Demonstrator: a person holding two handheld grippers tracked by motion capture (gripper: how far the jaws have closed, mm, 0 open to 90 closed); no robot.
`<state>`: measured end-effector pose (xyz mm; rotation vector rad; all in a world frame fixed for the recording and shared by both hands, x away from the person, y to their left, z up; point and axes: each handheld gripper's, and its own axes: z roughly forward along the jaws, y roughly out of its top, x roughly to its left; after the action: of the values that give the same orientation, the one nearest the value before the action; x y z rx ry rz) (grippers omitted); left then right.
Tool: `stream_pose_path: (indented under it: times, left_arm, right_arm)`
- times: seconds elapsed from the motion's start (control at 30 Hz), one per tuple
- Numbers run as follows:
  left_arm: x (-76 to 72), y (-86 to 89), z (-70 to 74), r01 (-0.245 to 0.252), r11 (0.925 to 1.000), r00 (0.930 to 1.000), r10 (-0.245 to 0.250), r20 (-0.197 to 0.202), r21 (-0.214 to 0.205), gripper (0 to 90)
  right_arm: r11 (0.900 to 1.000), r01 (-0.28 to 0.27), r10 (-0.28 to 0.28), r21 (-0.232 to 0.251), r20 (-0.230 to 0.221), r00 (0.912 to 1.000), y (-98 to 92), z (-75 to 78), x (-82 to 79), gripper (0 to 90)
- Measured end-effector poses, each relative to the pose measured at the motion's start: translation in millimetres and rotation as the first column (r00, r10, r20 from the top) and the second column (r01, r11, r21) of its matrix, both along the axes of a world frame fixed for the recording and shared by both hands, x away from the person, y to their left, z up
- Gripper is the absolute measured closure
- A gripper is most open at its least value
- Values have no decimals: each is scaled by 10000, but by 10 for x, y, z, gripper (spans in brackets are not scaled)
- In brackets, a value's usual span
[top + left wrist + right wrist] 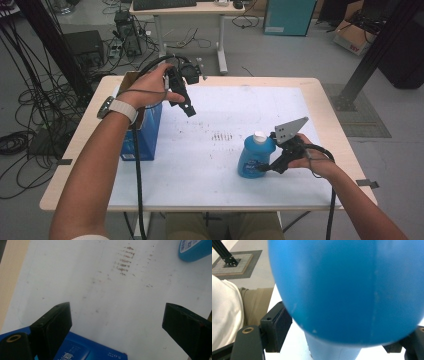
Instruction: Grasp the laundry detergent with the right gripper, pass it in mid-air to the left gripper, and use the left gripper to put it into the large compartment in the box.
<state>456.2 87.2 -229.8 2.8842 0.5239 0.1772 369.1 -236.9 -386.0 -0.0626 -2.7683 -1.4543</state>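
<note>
Left gripper (pixel 189 109) hangs in the air over the left part of the table (pixel 320 100), jaws spread wide, nothing between them; the left gripper view looks down past them at the stained white sheet (pixel 112 297) and a corner of the blue box (pixel 85 350). That blue box (pixel 146 135) stands at the table's left side, just under the left hand (pixel 150 90).

The blue bottle (pixel 255 157) stands upright on the white sheet, right of centre, nearer the person's edge. The right gripper (pixel 265 167) comes in level from the right at its lower body. In the right gripper view the bottle (pixel 347 290) sits between the jaws; whether the pads press on it yet, can't tell. Jaws look partly closed around it.

Handling, as a guess: plastic, smooth, rounded, so likely slippery and a bit squeezable; liquid inside would make it bottom-heavy and sloshy. Best hold looks like the waist or lower body, square across, not the neck.

Looks: translucent blue, bulging belly, white cap (pixel 259 135), label (pixel 248 162) on the front, print too small to read.
</note>
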Motion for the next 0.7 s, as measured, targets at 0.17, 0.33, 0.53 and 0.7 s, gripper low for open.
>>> stream_pose_path:
  times: [0.17,0.33,0.53,0.7]
  left_arm:
    - [0,4,-8,-13,10000,10000,13,34,-41,94]
    - [2,10,-9,28,10000,10000,-28,71,-5,94]
    - [3,8,-9,16,10000,10000,-16,65,-17,94]
    - [3,5,-8,55,10000,9999,-55,92,4,93]
  right_arm:
    - [10000,34,-34,8,6,10000,5,-8,4,237]
    - [9998,72,-71,159,-72,9999,3,-23,8,253]
    - [9996,89,-88,275,-70,9999,-4,-49,7,269]
    - [9995,67,-66,295,-38,10000,1,-49,6,275]
